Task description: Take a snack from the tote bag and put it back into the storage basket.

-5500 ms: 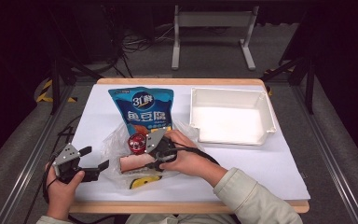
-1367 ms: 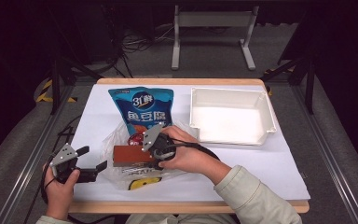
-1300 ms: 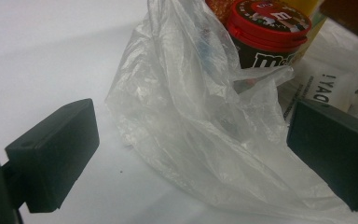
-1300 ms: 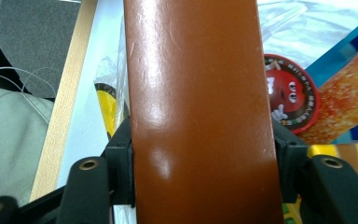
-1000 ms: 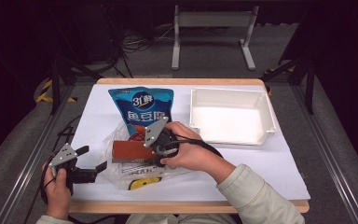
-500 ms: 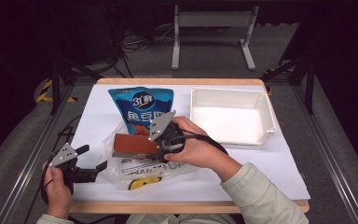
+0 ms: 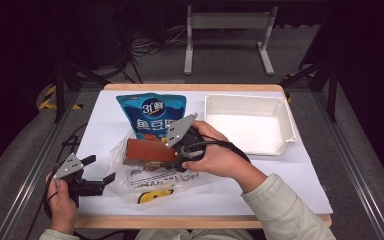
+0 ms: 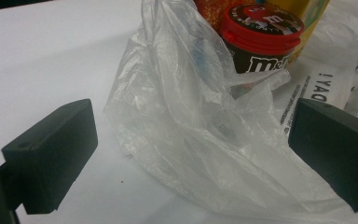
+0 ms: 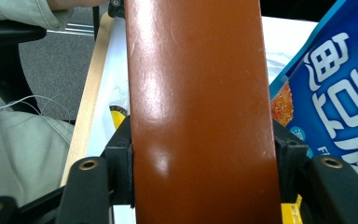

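- Our right gripper (image 7: 176,150) clamps a flat reddish-brown box (image 7: 149,150) between its jaws, above a clear plastic bag (image 7: 150,175) and just in front of a blue snack pouch (image 7: 152,114).
- Our left gripper (image 7: 100,176) rests at the table's (image 7: 260,190) near left, jaws spread wide at the bag's edge.
- A red-lidded candy tub (image 8: 261,35) sits inside the bag.
- A white tray (image 7: 247,122) lies far right.
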Available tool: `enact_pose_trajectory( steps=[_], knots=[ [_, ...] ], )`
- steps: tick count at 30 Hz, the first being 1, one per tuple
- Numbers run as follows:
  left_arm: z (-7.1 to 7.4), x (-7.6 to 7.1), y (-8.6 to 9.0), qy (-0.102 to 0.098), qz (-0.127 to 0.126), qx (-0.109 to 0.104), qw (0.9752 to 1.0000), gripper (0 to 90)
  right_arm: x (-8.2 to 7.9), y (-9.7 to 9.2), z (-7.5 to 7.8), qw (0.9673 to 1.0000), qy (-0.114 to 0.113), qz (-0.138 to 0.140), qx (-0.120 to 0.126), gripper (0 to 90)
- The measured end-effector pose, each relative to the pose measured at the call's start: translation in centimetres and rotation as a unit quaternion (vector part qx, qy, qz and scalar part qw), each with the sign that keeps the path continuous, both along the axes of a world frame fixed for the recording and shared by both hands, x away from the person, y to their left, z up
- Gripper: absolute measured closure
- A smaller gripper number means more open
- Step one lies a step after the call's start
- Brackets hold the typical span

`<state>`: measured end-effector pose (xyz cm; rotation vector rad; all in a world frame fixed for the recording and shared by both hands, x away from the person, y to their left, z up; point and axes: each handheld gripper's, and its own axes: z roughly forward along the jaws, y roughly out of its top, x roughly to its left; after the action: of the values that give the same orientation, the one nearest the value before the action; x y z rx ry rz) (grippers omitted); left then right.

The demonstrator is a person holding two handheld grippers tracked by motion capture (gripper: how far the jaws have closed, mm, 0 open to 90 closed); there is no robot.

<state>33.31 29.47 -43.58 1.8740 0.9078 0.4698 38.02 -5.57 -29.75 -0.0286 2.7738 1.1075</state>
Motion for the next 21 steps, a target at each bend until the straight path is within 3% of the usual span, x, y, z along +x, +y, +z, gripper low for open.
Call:
enact_pose_trajectory(
  steps=[21],
  knots=[
    [0.0, 0.0, 0.1, -0.006, 0.001, -0.004, 1.0000, 1.7, 0.2, -3.3, 2.1, 0.9997, -0.002, -0.018, 0.015, 41.8]
  ],
)
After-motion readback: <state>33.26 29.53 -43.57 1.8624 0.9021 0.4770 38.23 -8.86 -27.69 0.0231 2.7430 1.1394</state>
